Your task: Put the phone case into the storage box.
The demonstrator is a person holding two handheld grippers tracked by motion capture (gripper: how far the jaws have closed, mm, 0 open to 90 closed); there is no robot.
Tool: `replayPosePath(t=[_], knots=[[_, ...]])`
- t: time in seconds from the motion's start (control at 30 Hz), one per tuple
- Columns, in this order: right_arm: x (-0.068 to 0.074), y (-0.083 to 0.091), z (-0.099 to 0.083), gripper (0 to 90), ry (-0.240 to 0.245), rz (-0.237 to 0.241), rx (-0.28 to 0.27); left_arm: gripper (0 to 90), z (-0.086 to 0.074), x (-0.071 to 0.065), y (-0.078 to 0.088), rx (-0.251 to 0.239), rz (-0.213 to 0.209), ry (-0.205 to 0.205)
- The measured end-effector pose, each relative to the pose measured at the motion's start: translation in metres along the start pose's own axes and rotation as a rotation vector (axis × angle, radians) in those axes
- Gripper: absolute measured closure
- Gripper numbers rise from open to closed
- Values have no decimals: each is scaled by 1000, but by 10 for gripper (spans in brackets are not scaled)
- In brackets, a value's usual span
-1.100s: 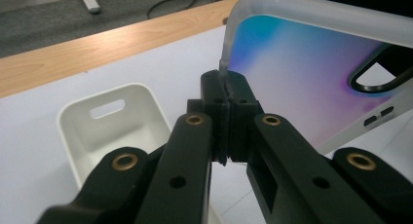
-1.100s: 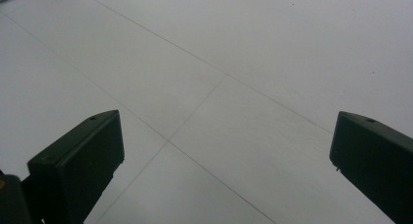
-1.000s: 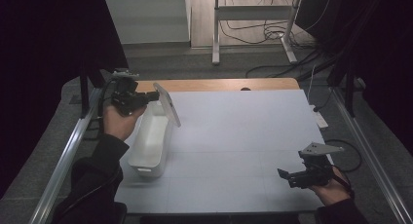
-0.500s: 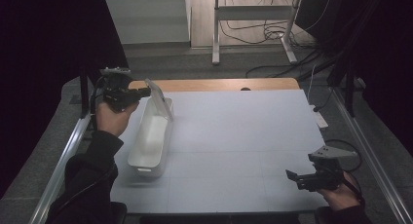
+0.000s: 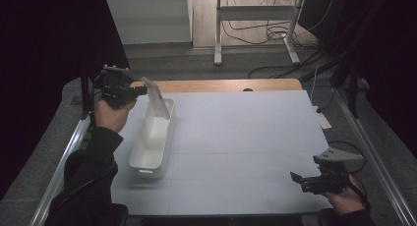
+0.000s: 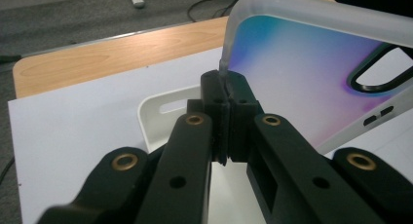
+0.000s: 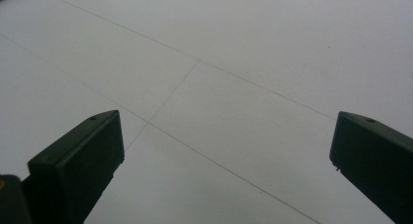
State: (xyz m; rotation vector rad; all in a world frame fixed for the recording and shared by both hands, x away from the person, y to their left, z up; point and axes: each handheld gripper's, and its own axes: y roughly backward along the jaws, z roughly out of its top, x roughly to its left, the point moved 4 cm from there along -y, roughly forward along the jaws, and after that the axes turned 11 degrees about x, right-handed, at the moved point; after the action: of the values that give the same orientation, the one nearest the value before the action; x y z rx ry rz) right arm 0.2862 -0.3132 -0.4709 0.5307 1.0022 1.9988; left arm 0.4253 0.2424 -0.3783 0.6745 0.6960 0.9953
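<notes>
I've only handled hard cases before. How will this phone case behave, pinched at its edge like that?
The phone case probably flexes somewhat: its frosted rim looks like soft plastic. It seems light, since the left gripper holds it up by one thin edge. Held off-centre, it may pivot or slip.

I see a big white table top (image 5: 246, 137) with thin lines across it. At its far end a strip of light brown wood (image 5: 226, 85) shows. Metal rails (image 5: 59, 167) run down both sides of the table. Past the table the floor (image 5: 196, 59) is grey. A metal stand (image 5: 255, 19) sits on it, and black cables (image 5: 275, 34) lie in loops around its legs. A pale wall panel (image 5: 147, 19) is at the back. Dark curtains (image 5: 44, 49) hang on both sides, so the room looks dim.
</notes>
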Motion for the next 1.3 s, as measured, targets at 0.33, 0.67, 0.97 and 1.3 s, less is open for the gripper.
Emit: replayPosePath(t=[0.33,0.67,0.97,1.3], knots=[[0,-1,0,0,-2,4,2,881,1,14,-12,7,28,44],[0,-1,0,0,-1,10,5,882,0,24,-31,14,54,72],[1,-2,0,0,10,12,13,881,-2,29,-44,26,73,86],[1,-2,0,0,18,10,19,881,-9,37,-58,33,77,115]])
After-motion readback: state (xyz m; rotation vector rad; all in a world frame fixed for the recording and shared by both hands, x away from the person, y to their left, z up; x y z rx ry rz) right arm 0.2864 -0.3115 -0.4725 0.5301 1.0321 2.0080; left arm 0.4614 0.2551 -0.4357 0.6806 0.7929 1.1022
